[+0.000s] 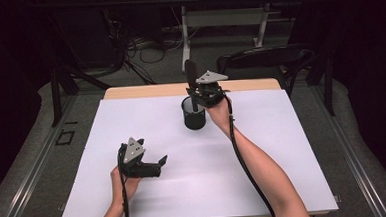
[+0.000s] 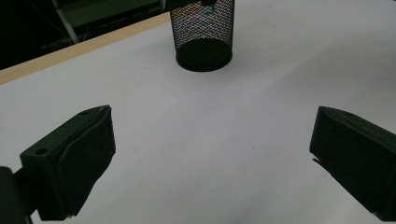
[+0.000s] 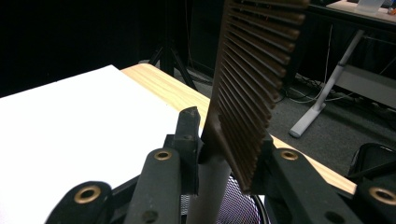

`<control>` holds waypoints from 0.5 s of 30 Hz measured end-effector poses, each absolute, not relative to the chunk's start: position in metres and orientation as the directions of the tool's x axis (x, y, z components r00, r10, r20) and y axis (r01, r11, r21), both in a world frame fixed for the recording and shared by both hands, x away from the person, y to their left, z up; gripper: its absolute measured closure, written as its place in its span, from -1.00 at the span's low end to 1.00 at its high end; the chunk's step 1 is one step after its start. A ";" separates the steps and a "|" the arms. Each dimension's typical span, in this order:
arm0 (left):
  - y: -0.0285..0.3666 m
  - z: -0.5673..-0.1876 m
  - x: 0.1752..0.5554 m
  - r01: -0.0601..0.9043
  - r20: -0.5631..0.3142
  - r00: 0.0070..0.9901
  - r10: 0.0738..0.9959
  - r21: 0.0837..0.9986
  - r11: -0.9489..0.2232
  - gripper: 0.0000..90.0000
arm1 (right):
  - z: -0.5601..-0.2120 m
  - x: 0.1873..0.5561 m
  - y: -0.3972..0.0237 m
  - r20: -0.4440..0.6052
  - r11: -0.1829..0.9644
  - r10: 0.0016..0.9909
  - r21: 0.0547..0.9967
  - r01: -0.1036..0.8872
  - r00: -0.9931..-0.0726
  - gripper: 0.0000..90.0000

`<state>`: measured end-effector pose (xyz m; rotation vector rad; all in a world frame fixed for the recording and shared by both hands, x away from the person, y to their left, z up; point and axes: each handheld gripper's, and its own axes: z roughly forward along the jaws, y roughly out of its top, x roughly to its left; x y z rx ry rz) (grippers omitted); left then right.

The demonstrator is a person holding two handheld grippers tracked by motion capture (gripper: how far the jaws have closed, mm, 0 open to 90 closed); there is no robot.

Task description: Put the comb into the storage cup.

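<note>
High view, item one: right gripper (image 1: 199, 94), held over a black mesh cup (image 1: 195, 114) standing near the far middle of the white table (image 1: 131, 121). Its jaws are clamped on a dark slotted spatula (image 1: 191, 73), blade end up, handle pointing down into the cup's mouth.

Item two: left gripper (image 1: 156, 163), resting low over the near left of the table, jaws spread wide with nothing between them, well apart from the cup.

Step in hand (a judgement): placing the spatula into the cup, or lifting it out; the frames cannot say which. If placing, the next move calls for lowering the handle straight down until it bears on the cup's bottom, then parting the jaws without tipping the light cup. The idle left gripper could steady the cup's wall if it rocks.

Right gripper view: the spatula (image 3: 254, 79) seen close, its ribbed slotted blade rising between the jaws, its pale handle running down toward the mesh rim (image 3: 233, 205) just beneath. This confirms the grip and the alignment over the cup, which the high view leaves small and dark.

Left gripper view: both pads (image 2: 74, 163) wide apart over bare white surface, the cup (image 2: 203, 35) ahead with its solid base flat on the table (a detail hidden from the right gripper view).
</note>
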<state>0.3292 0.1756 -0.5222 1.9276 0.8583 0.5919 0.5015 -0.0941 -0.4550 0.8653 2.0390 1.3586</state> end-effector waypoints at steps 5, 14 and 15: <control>0.175 -0.522 0.329 0.324 0.058 0.642 0.764 0.883 -0.339 -0.99 | -0.459 0.503 -0.094 -0.085 0.297 0.756 0.928 0.226 -0.649 0.62; 0.175 -0.522 0.329 0.323 0.056 0.642 0.765 0.885 -0.336 -0.99 | -0.465 0.503 -0.093 -0.096 0.321 0.752 0.917 0.235 -0.652 0.62; 0.175 -0.522 0.329 0.324 0.055 0.642 0.765 0.885 -0.335 -0.99 | -0.466 0.503 -0.093 -0.099 0.323 0.751 0.917 0.233 -0.653 0.62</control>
